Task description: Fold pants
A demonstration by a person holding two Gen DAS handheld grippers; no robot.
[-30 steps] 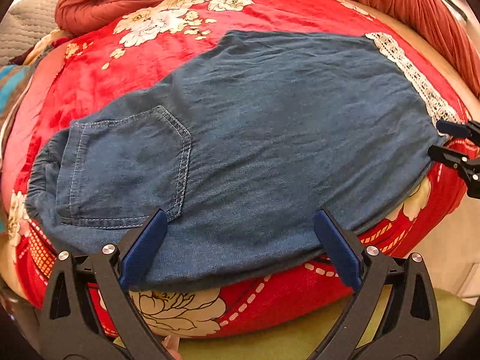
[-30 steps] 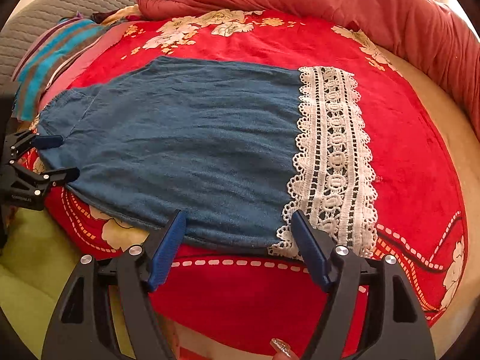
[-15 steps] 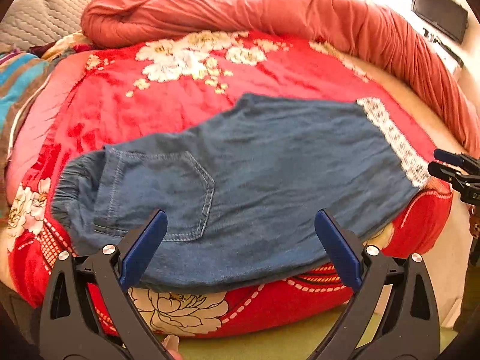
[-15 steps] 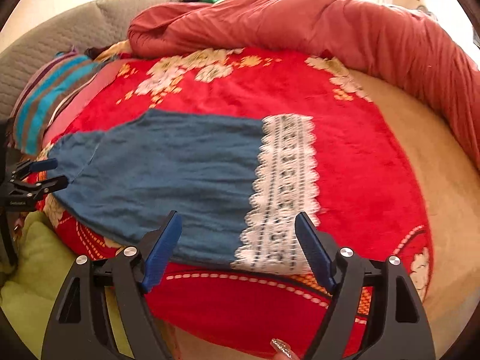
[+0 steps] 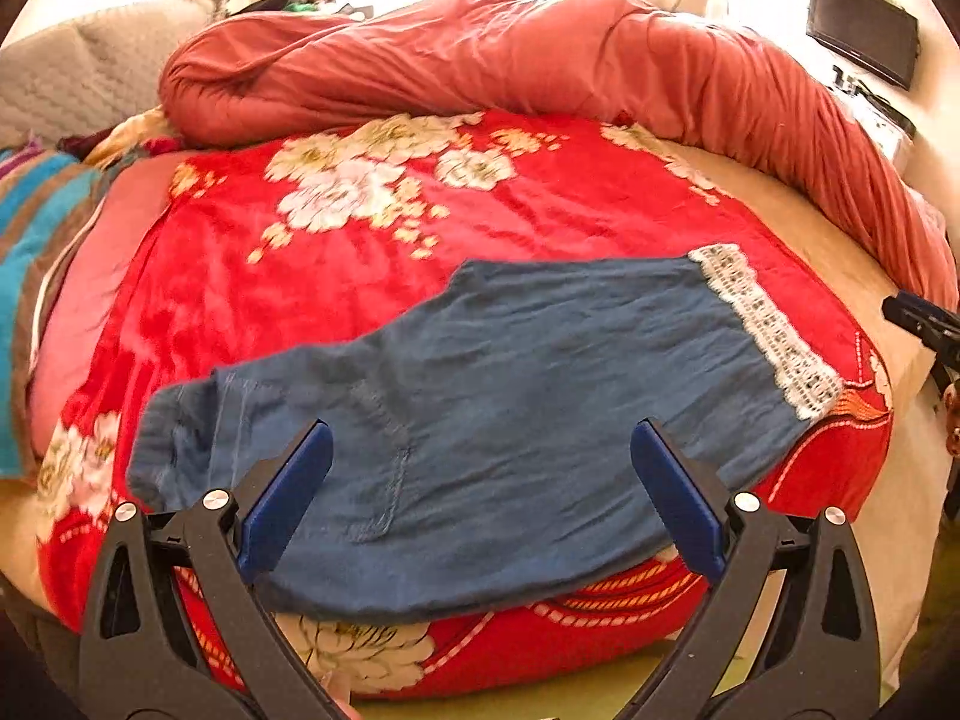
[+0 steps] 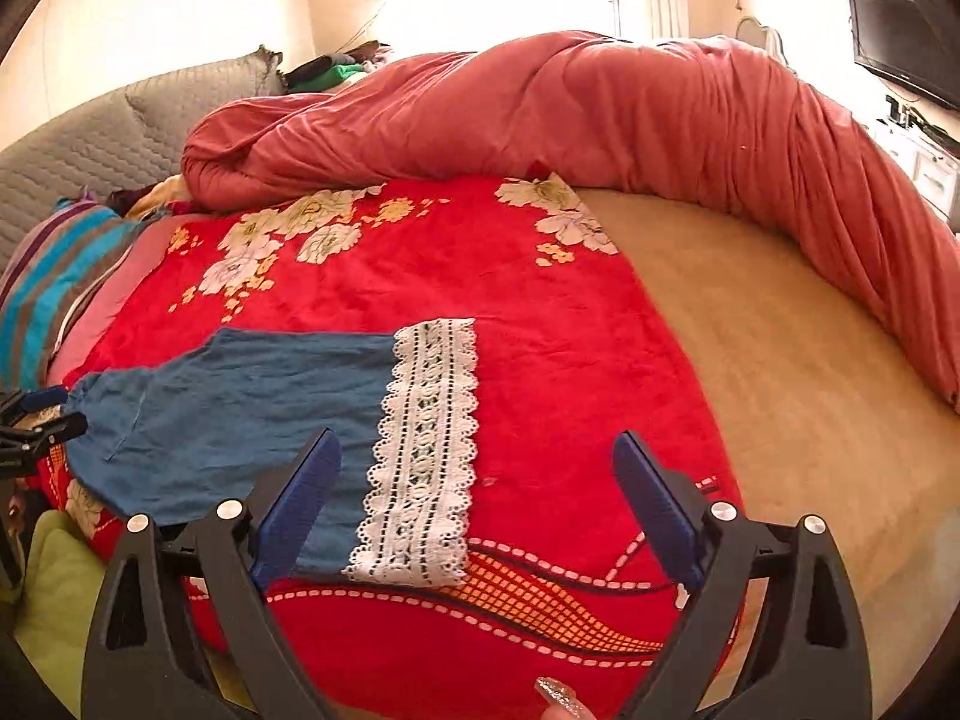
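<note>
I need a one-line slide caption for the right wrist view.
Open right gripper above blue pants with white lace hem, flat on a red floral blanket.

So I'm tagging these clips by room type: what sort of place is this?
Most likely a bedroom at home. The pants lie on a bed spread with a red floral blanket, a rolled-up quilt along its far side, and a dark screen mounted on the wall.
</note>
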